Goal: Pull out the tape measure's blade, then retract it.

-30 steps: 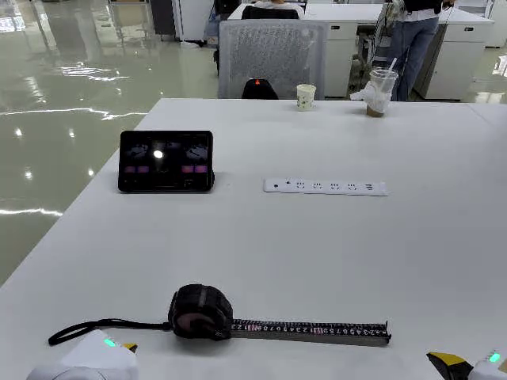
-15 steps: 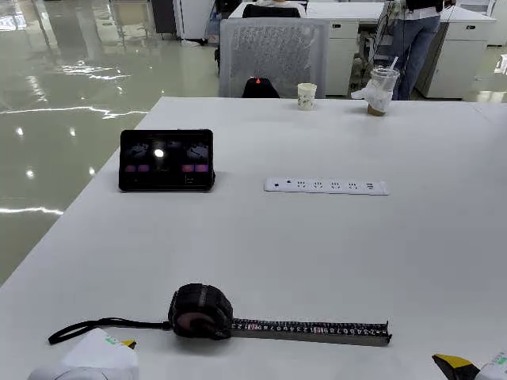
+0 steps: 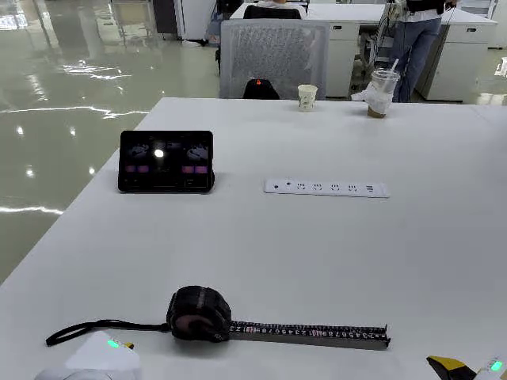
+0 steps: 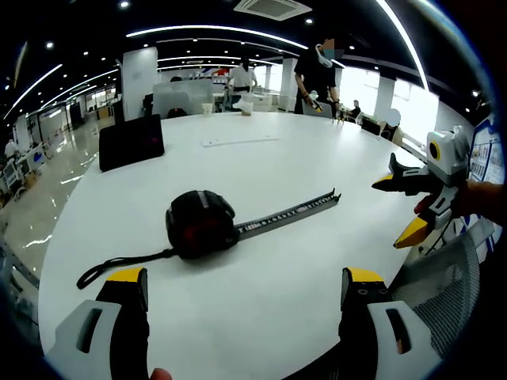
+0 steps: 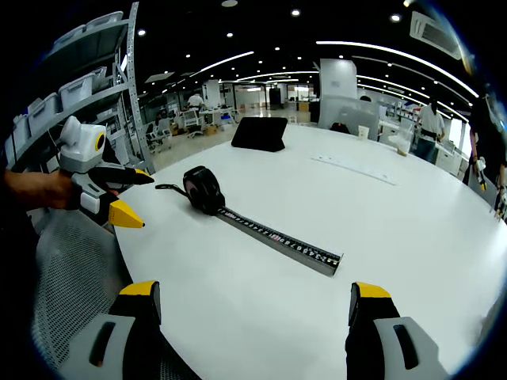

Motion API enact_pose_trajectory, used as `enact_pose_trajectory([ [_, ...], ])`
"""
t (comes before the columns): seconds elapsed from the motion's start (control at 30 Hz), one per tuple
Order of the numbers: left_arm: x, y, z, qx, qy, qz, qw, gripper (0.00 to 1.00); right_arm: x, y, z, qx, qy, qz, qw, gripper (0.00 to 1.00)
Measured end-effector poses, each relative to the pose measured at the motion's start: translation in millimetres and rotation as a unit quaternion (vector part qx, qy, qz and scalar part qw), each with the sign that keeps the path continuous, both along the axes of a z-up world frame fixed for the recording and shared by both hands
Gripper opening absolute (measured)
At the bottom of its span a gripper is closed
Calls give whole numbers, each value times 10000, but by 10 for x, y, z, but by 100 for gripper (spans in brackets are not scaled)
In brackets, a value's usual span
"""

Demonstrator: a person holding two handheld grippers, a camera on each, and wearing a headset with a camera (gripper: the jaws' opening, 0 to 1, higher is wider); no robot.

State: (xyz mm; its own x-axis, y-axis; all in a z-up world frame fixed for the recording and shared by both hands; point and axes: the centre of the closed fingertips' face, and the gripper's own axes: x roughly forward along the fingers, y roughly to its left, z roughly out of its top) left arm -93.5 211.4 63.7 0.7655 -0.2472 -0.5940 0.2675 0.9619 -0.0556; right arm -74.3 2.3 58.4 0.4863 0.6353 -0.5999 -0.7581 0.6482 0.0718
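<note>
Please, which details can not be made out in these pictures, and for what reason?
- Blade numbers on the tape measure: head view, too small to read.
- Tablet screen: head view, blurred glow, content illegible.
- Left hand-held gripper and right hand-held gripper: head view, cut off by the bottom edge, though each one's own view shows its jaws wide apart.
- Paper cup print: head view, too small.

Cropped by the bottom edge of the head view at 7 o'clock: left tool [image 3: 103, 356], with white housing and green lamp clear of the edge. Cropped likewise at 5 o'clock: right tool [image 3: 451, 366], down to a yellow-black tip. Cannot read numerals on the tape measure's blade [image 3: 309, 332]. Cannot resolve tablet [image 3: 165, 161] screen content. Cuts off person [image 3: 416, 39] at 1 o'clock above the waist.
</note>
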Motion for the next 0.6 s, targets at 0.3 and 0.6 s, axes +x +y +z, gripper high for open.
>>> enact_pose_trajectory([
  [0.3, 89, 2, -15, 26, -10, 84, 10000, 99, 19, 1, -35, 4, 32, 241, 9997, 99],
  [0.6, 185, 20, -47, 46, -38, 218, 9997, 99, 76, -32, -78, -115, -15, 574, 9983, 99],
])
